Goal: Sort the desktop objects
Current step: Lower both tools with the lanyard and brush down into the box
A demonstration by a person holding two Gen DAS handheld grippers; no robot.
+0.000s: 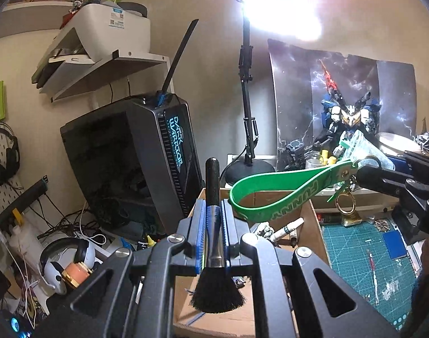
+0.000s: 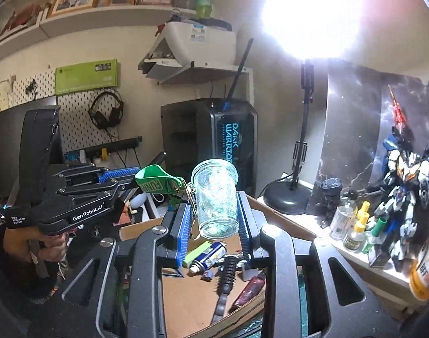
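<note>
I judge that the step in hand is to bring both held things over the cardboard box [image 2: 197, 295] and put them inside, so I want to do it slowly and one side at a time. On my left gripper [image 1: 213, 225] the blue pads are closed narrow on the metal neck of a black brush [image 1: 213, 219], with the handle pointing away from me and the bristles hanging near the camera, above the box floor. My right gripper [image 2: 216, 211] is open about as wide as the small glass jar [image 2: 216, 198] and the two pads press its sides; the jar is tilted and seems to have glittery stuff inside, I cannot tell what. A green strap [image 2: 155, 181] with a brass clip hangs from the jar's top and reaches toward the left gripper. In the left wrist view this strap makes a loop just beside the brush handle, and I cannot tell if they touch. So I would lower the jar first, keeping the strap away from the brush so that it does not catch. In the box I see already a spray can [image 2: 209, 257], a green lighter [image 2: 196, 253] and a dark comb-like tool [image 2: 228, 278], so I should choose a bare part of the floor for the glass.
</note>
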